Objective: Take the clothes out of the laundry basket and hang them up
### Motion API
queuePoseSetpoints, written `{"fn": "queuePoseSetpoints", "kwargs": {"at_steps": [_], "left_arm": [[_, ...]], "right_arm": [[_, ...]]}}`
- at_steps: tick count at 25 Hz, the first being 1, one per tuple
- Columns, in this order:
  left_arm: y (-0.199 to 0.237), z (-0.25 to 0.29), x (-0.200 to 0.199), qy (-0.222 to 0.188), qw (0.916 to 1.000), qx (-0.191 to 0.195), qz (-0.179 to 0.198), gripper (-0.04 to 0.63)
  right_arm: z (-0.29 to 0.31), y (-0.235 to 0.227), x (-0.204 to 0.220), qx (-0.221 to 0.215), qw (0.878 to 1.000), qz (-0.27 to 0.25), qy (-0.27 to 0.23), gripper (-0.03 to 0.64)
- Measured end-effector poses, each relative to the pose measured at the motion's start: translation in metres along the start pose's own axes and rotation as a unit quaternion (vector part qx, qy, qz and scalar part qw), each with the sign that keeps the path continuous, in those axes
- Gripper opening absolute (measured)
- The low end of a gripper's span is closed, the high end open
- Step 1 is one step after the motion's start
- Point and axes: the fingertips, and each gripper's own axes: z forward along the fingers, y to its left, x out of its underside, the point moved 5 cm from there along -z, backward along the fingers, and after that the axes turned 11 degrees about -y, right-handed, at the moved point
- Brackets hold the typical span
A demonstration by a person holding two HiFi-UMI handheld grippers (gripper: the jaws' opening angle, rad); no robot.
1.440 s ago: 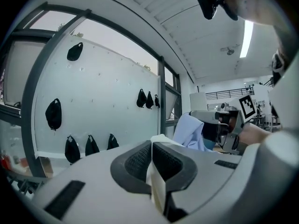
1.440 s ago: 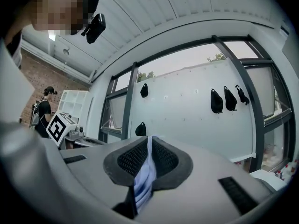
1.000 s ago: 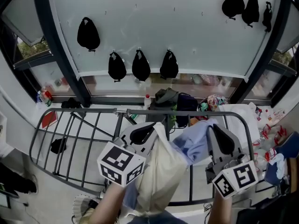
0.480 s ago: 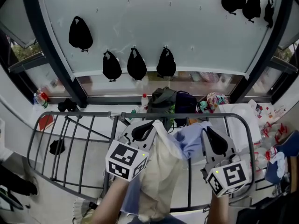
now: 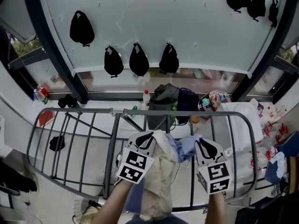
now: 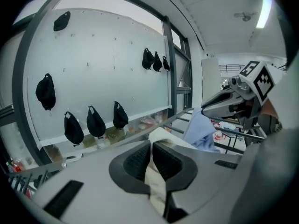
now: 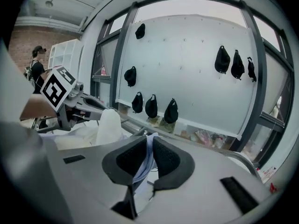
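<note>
Left gripper is clamped on the garment, cream edge. Right gripper pinches the blue edge, jaws just easing apart. The garment hangs at six o'clock over the rack, so this looks like mid-drape, not yet released.

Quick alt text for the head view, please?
Two grippers hold laundry over a grey wire drying rack: the left gripper pinches cream cloth, the right gripper, jaws just easing open, grips light-blue cloth between them. Black bags hang on the white panel behind.
</note>
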Motion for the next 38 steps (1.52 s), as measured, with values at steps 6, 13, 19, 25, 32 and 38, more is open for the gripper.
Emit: {"fn": "queuePoseSetpoints", "kwargs": {"at_steps": [6,13,19,25,32,38], "left_arm": [[-0.003,-0.001,0.021,0.031,0.9994,0.002,-0.015,0.152],[-0.009,-0.007,0.024,0.034,0.9988,0.016,-0.031,0.244],[-0.009,-0.028,0.011,0.004,0.9995,-0.006,-0.031,0.245],[0.0,-0.07,-0.014,-0.054,0.9969,-0.041,-0.039,0.244],[0.027,-0.164,-0.04,-0.105,0.9856,-0.127,-0.038,0.244],[0.055,-0.314,-0.03,-0.103,0.9605,-0.254,-0.05,0.244]], "right_arm": [[0.002,0.002,0.007,0.003,1.0,0.008,0.006,0.081],[-0.002,0.004,0.007,0.0,1.0,0.027,-0.007,0.14],[-0.013,0.008,-0.01,-0.008,0.999,0.032,-0.033,0.14],[-0.017,0.027,-0.039,-0.037,0.993,0.021,-0.107,0.14],[-0.029,0.089,-0.099,-0.106,0.98,0.01,-0.169,0.14],[-0.036,0.204,-0.154,-0.225,0.952,-0.002,-0.208,0.14]]}}
